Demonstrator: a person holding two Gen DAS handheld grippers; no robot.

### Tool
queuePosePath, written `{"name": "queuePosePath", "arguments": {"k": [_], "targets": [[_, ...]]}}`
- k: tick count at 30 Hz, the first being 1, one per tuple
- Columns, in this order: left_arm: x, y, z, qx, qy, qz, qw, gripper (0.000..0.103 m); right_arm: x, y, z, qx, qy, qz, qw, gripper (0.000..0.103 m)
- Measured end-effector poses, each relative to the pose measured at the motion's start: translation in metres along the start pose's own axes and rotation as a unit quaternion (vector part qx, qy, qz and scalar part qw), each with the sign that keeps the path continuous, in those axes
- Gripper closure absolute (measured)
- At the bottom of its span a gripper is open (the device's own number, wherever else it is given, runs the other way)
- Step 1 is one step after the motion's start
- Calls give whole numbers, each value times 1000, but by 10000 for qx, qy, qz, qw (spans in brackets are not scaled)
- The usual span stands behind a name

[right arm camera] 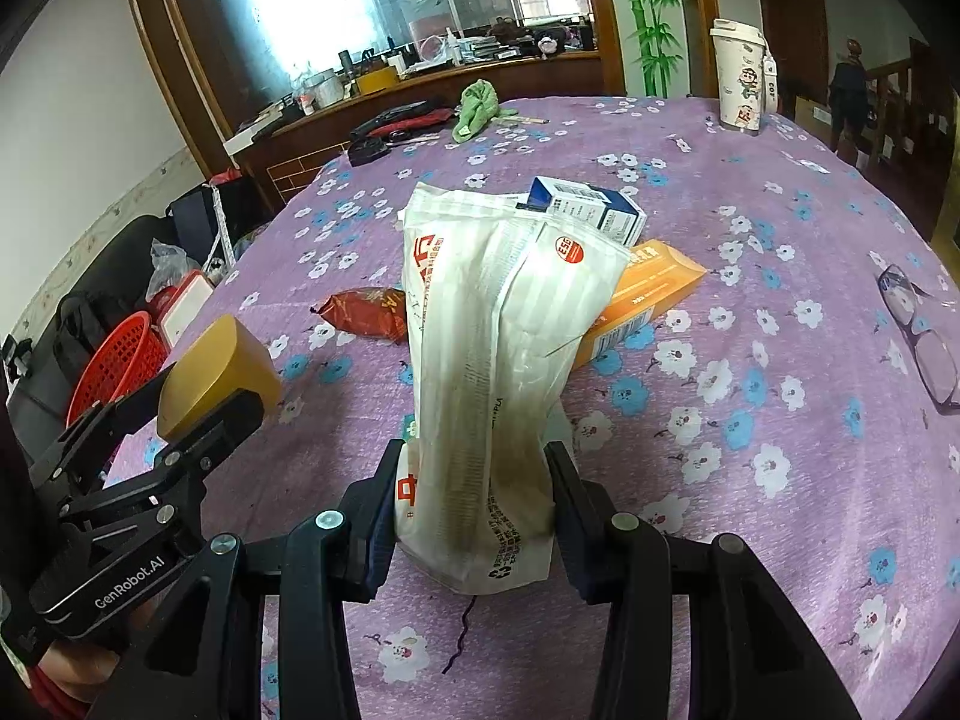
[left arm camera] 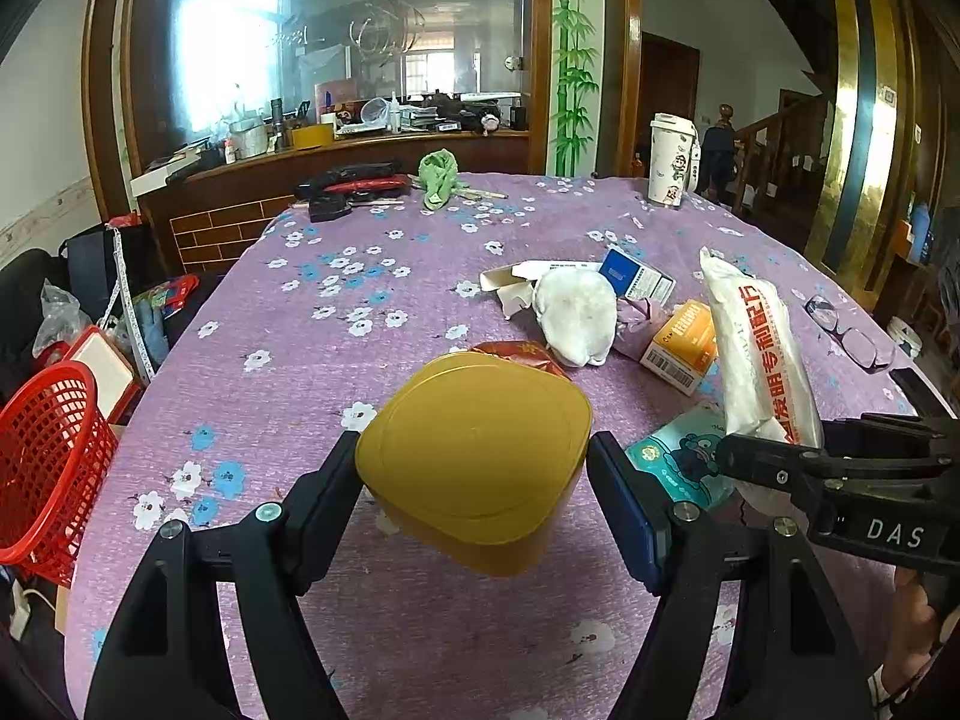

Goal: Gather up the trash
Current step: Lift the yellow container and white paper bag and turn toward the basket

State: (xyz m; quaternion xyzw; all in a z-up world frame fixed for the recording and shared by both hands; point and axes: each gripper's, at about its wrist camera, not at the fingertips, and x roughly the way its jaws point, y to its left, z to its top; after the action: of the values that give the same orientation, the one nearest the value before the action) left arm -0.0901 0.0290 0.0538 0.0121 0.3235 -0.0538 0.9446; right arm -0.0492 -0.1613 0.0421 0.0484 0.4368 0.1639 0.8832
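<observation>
Table: broad, under a purple flowered cloth; the litter lies in a loose heap toward its right middle.
Red basket: off the table's near-left edge, standing lower than the tabletop; judged the likely bin for the trash, though nothing confirms it.
White bag: long printed plastic pack, raised nearly upright above the cloth at centre. It looks light, soft and crinkly, and its upper part sags, so it should flop when swung. The grip is low, near the bottom seam; a hold nearer the middle would steady it.
Right gripper: jaws pressed against both sides of the white bag's lower end, clamped on it.
Yellow box: rounded plastic tub with a smooth lid, held up over the near middle of the table. Stiff and probably light; the glossy walls look slippery, so the hold should be across the flat sides, not the curved corners.
Left gripper: jaws drawn in on the yellow box from left and right, bearing on its walls.
Orange carton: thin card, on the cloth just behind the bag; easily crushed.
Blue carton: farther back, same stiff-but-weak card.
Red wrapper: left of the bag, flat foil; pinch an edge.
Crumpled tissue: soft, weightless, any pinch serves.
</observation>
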Motion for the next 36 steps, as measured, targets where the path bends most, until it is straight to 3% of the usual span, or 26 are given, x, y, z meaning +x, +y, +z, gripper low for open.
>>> {"name": "queuePosePath", "arguments": {"k": [24,32,36], "targets": [[-23,39,2,-379,-197,166,9989,29,5,47,7,-581,152,146,9981,54],[-47,93,9,-782,-452,587,9942,29,17,99,29,-1088,360,544,9919,54],[-65,138,10,-1088,-577,931,9880,29,26,135,39,-1355,436,761,9869,54]]}}
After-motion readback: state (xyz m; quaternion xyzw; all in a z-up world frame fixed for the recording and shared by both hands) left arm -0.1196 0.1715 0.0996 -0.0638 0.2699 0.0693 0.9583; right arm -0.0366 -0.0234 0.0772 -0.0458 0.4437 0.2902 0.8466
